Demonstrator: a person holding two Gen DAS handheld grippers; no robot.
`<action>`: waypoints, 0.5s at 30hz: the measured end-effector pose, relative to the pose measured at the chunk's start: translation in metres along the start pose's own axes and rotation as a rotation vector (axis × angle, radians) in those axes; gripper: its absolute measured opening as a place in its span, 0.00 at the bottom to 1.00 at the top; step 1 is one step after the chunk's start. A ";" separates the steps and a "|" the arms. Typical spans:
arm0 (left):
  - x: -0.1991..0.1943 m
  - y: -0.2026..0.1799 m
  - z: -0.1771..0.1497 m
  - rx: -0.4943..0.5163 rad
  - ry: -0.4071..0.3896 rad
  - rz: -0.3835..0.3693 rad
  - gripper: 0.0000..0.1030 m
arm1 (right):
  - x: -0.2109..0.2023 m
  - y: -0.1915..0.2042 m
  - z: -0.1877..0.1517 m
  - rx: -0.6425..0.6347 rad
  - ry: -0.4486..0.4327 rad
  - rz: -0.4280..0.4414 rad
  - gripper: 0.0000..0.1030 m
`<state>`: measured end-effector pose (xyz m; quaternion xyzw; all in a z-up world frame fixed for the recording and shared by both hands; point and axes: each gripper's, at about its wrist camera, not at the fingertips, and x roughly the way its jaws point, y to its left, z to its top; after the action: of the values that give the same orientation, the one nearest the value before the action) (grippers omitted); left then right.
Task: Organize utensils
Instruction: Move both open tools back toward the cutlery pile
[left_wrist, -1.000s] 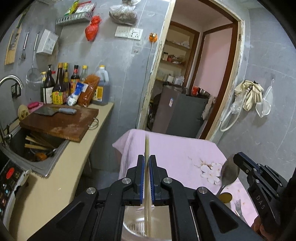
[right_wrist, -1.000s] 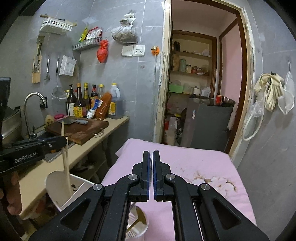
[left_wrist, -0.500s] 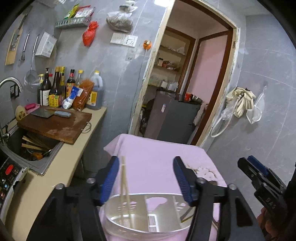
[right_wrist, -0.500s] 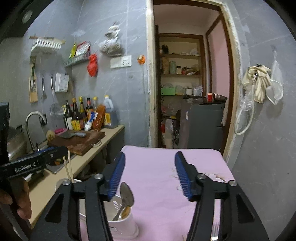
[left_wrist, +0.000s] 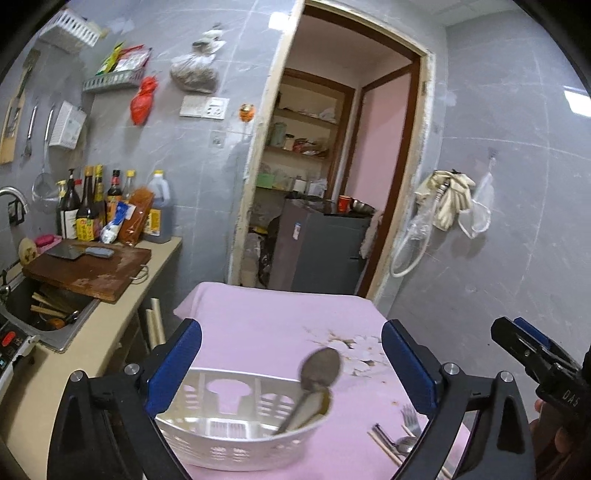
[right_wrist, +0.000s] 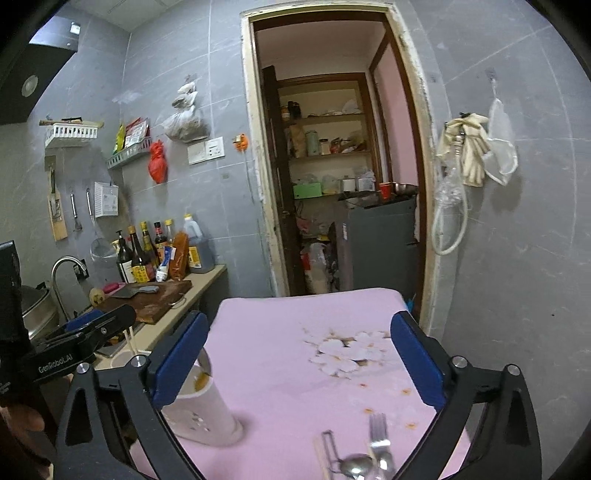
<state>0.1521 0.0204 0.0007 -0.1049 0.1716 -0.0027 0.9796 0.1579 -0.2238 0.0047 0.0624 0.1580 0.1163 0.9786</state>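
A white slotted utensil holder (left_wrist: 236, 432) stands on the pink tablecloth (left_wrist: 273, 325), with a metal spoon (left_wrist: 317, 373) leaning in it. It also shows in the right wrist view (right_wrist: 207, 410). My left gripper (left_wrist: 291, 373) is open and empty, above the holder. My right gripper (right_wrist: 295, 365) is open and empty, above a fork (right_wrist: 378, 439), a spoon (right_wrist: 356, 463) and chopsticks (right_wrist: 321, 458) lying on the cloth near the front edge. These also show in the left wrist view, the fork (left_wrist: 410, 424) at lower right. Chopsticks in the holder are mostly hidden.
A counter (left_wrist: 122, 325) runs along the left with a wooden cutting board (left_wrist: 88, 269), a cleaver, bottles and a sink (left_wrist: 40, 314). An open doorway (right_wrist: 340, 184) is behind the table. The right wall (right_wrist: 517, 240) is close to the table.
Both grippers went from shut to wide open. The chopsticks left my left gripper and the spoon left my right gripper; both now stand in the holder. Both grippers have drawn back.
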 end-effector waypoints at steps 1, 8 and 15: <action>-0.002 -0.007 -0.002 0.008 -0.007 0.002 0.95 | -0.003 -0.008 -0.002 0.001 0.003 -0.008 0.95; -0.009 -0.041 -0.017 0.029 -0.029 0.006 0.96 | -0.019 -0.047 -0.010 0.006 0.024 -0.036 0.96; 0.000 -0.067 -0.040 0.000 0.024 0.027 0.96 | -0.016 -0.090 -0.030 0.012 0.093 -0.069 0.96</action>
<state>0.1408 -0.0536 -0.0219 -0.1028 0.1847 0.0092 0.9774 0.1518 -0.3120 -0.0328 0.0573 0.2059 0.0841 0.9733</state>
